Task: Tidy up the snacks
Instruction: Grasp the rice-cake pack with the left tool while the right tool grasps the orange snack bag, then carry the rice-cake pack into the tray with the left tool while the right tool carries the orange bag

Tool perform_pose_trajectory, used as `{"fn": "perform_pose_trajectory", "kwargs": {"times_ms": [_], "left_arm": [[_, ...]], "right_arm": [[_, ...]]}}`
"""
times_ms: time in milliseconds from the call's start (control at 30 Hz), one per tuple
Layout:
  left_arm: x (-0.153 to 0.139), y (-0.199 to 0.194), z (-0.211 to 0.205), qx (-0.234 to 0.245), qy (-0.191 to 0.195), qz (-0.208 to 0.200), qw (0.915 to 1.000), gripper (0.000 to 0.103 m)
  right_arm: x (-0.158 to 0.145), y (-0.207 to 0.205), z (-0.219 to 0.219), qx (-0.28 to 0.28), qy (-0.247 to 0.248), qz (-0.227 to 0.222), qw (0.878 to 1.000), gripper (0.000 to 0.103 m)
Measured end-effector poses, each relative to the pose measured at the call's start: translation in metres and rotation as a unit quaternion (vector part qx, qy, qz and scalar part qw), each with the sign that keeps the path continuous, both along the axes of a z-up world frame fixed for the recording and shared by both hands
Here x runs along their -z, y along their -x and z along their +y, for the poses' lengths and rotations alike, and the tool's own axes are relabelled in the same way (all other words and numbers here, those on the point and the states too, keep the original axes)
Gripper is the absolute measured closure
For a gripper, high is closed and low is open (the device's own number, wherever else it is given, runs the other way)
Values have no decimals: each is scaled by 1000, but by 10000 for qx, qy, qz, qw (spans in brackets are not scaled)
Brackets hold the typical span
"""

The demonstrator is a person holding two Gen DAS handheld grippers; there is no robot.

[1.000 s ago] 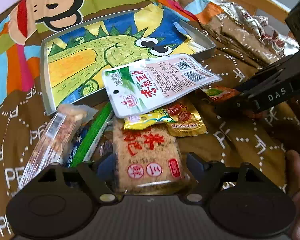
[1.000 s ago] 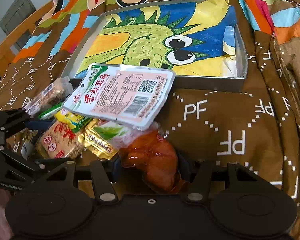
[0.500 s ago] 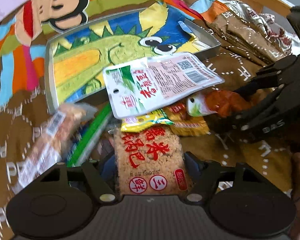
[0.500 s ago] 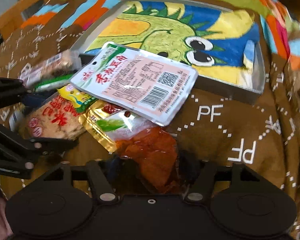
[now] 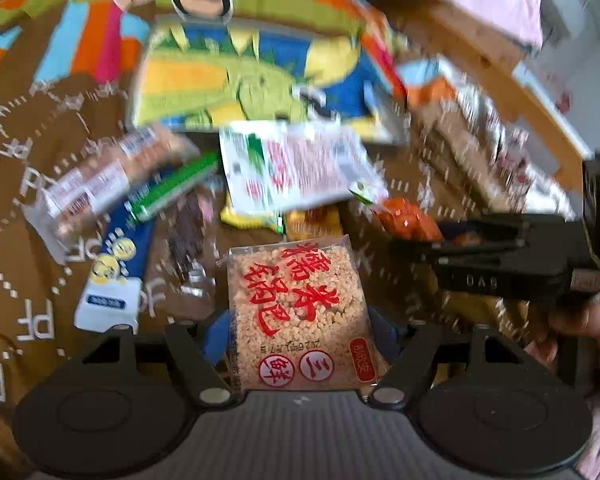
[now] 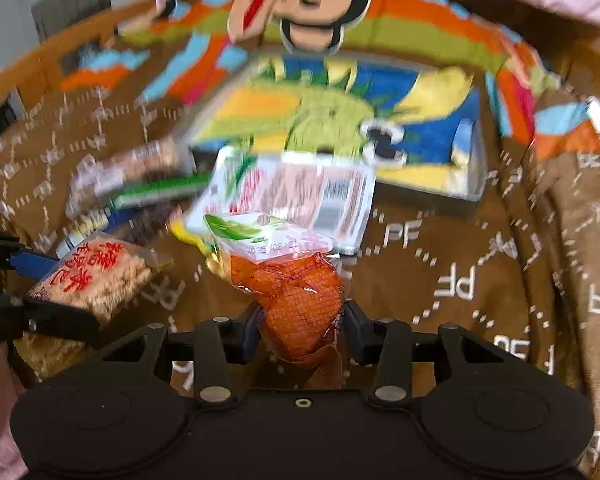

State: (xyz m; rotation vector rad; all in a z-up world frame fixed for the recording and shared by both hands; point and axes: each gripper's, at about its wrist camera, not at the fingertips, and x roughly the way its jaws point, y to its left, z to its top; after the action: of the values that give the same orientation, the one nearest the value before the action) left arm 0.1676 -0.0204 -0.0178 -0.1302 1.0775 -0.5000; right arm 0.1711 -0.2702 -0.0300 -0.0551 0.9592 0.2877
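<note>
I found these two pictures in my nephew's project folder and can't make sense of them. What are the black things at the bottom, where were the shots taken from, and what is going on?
There is no robot: a person holds a two-finger gripper in each hand, each with a camera looking along its fingers.

In the left view, the left gripper is shut on a rice cracker pack. In the right view, the right gripper, whose jaws have just been closing, is shut on an orange snack pouch.

Below lies a brown printed cloth with a loose pile of snacks, including a pink-and-white packet, and behind them a metal tray lined with a cartoon picture. The shots are blurred.
</note>
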Motion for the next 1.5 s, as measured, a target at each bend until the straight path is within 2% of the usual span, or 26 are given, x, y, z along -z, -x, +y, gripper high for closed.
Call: {"fn": "perform_pose_trajectory", "kwargs": {"times_ms": [167,300,467,633,733,933,1033,1100,1233,1500], "left_arm": [[-21,-2,10,-448,229,-658,9966,28],[-31,-25,12,-967,296,-1092,9889,28],[-33,-68,0,-1237,2,-1664,9783,28],[-23,-121,-19,-1359,80,-2001,9703,28],[-6,-151,-28,-1468,173,-1973,9691,28],[36,-203,-34,-1643,364,-1620,9723,28],[47,-215,-40,-1511,92,-1724,9733,28],[55,-221,-42,-1494,-47,-1603,9757,28],[67,-231,-47,-1489,-226,-1317,9798,28],[75,-230,-49,-1439,-407,-1214,9813,28]], "right_arm": [[-15,6,-4,194,-155,-703,9972,58],[-19,-3,-4,373,-92,-1291,9909,58],[-14,-37,4,358,224,-1966,9796,58],[3,-86,4,595,256,-2147,9745,58],[16,-115,0,782,267,-2079,9747,58],[41,-161,-7,1066,227,-1925,9752,58],[51,-176,-12,1208,219,-1783,9763,58],[56,-182,-15,1256,118,-1663,9780,57],[62,-186,-13,1174,140,-1542,9809,57],[75,-191,-12,1165,152,-1306,9845,57]]}}
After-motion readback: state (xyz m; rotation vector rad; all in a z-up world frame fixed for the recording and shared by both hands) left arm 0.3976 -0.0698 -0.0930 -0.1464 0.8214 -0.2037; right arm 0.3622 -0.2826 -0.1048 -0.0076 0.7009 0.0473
